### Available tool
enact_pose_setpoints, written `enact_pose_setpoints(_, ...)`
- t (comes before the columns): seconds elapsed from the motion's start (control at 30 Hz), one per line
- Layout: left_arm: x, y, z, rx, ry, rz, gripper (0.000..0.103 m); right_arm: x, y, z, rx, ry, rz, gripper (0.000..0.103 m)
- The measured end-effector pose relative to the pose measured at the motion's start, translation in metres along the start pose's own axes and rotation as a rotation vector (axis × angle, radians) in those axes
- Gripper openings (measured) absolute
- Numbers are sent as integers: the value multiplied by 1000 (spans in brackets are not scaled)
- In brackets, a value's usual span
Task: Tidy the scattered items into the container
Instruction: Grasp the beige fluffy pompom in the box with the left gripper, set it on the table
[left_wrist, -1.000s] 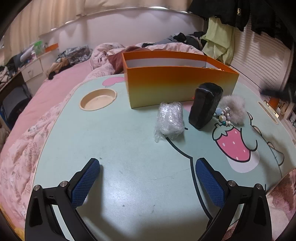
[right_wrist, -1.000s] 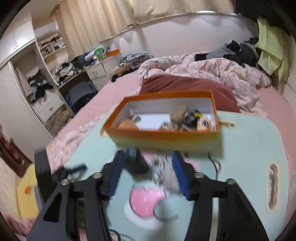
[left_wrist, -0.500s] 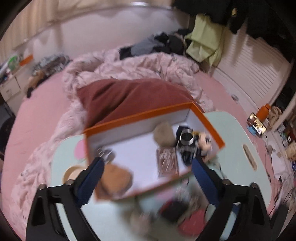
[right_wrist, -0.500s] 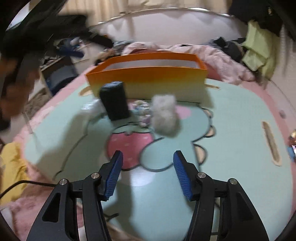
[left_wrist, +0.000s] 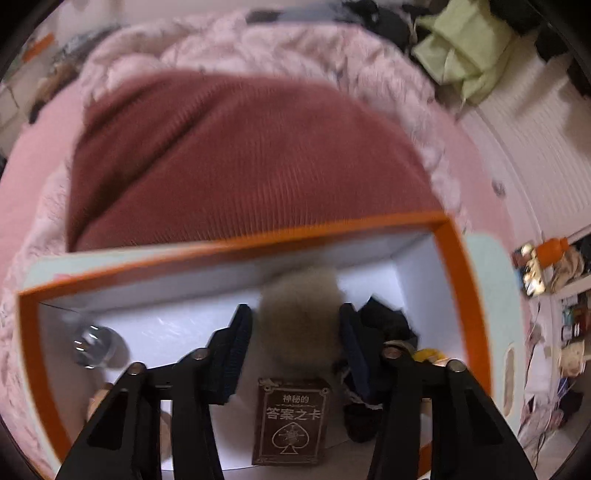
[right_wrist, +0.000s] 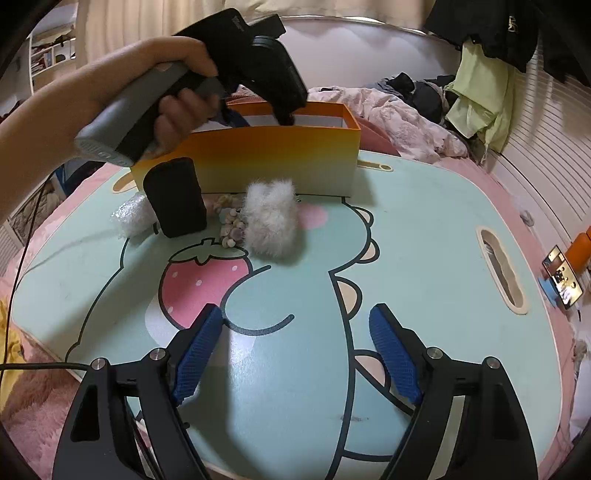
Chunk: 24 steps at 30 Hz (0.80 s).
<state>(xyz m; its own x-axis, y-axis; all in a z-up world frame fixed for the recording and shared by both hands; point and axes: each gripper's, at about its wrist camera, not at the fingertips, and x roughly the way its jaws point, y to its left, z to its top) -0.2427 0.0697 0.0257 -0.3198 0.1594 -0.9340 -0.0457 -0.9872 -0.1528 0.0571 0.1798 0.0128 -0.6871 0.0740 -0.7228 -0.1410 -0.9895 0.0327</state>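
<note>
The left gripper (left_wrist: 295, 325), jaws closing around a beige fluffy pompom (left_wrist: 299, 314), hangs inside the orange cardboard box (left_wrist: 458, 280). The right gripper (right_wrist: 295, 343), empty jaws spreading, points over the mint cartoon-printed table (right_wrist: 424, 229); a white fur puff (right_wrist: 271, 221) lies at twelve o'clock.

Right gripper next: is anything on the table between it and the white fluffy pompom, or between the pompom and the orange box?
Nothing visible blocks either path. Bare mint tabletop lies between the opening, empty right gripper and the white fluffy pompom. The black cylindrical case and pastel bead string sit to its left. The orange box stands directly behind.
</note>
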Motion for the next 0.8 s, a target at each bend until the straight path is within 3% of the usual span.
enact_pose_setpoints(0.07, 1, -5, -1, 31, -8, 33, 39, 0, 0, -1, 0, 0, 1, 82)
enact_pose_setpoints(0.1, 1, -6, -1, 36, -5, 33, 30, 0, 1, -1, 0, 1, 0, 82)
enact_pose_setpoints(0.2, -7, 2, -2, 32, -8, -23, 30, -1, 1, -1, -1, 2, 1, 83)
enact_pose_setpoints(0.33, -57, 15, -12, 48, -135, -52, 30, -1, 0, -1, -1, 0, 4, 83)
enact_pose_setpoints(0.47, -123, 28, -56, 86, -263, -171, 31, -1, 0, -1, -1, 1, 3, 84)
enact_pose_setpoints(0.53, -144, 31, -88, 137, -303, -180, 31, -2, 0, -1, -1, 1, 3, 84)
enact_pose_setpoints(0.63, -146, 41, -130, 157, -296, -143, 31, -2, 0, -1, -2, 1, 3, 84)
enact_pose_setpoints(0.73, -134, 56, -166, 144, -283, -194, 31, -1, 1, -1, -3, 3, 4, 86)
enact_pose_setpoints(0.8, -121, 60, -188, 132, -281, -178, 31, -1, 3, -1, -5, 6, 4, 87)
